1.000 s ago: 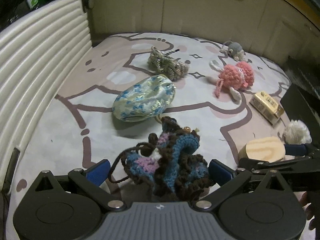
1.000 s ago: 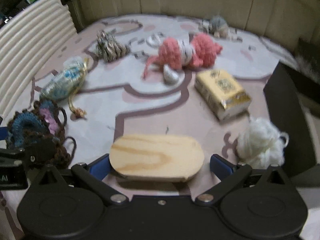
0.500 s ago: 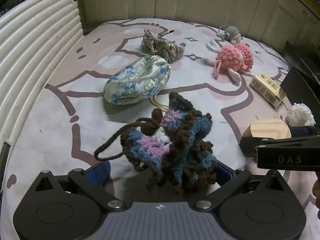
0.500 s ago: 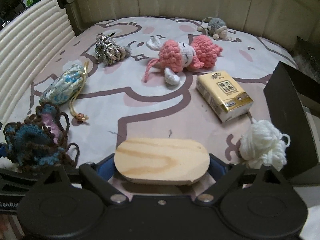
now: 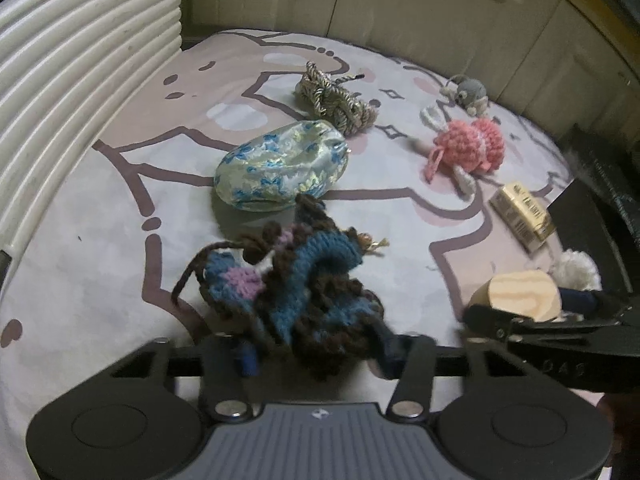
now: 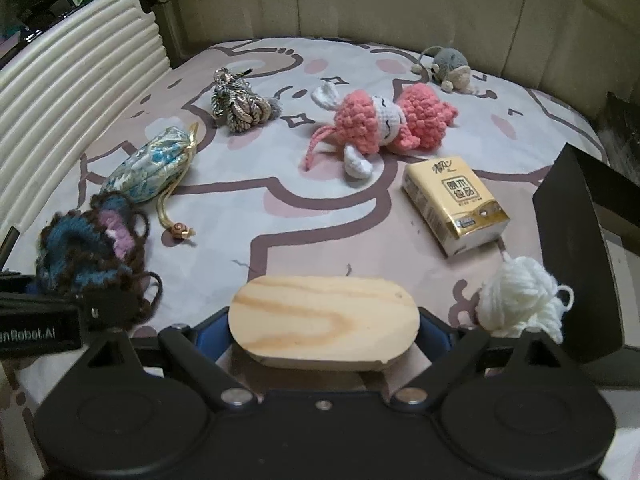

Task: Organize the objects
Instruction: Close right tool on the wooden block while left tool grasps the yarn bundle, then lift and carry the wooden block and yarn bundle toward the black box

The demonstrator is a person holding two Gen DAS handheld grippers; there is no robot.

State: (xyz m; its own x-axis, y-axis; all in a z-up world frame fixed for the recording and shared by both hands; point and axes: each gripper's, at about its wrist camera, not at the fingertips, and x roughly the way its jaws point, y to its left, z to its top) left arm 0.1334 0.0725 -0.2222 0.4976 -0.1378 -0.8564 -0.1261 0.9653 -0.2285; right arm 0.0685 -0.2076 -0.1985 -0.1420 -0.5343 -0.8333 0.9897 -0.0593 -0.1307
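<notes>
A: Closing the left gripper on the brown, blue and lilac crocheted yarn pouch, we see in the left wrist view both pads sinking into its near, loose end. We should bite the dense body, not the trailing brown cord.

B: In the right wrist view, the right gripper clasps the pale oval wooden block at its 2 rounded ends, low over the patterned bed cover. We judge it secure if kept level.

A: Open cover lies ahead; the black box stands at right, just beside the white yarn ball. The ribbed white headboard borders the left.
</notes>
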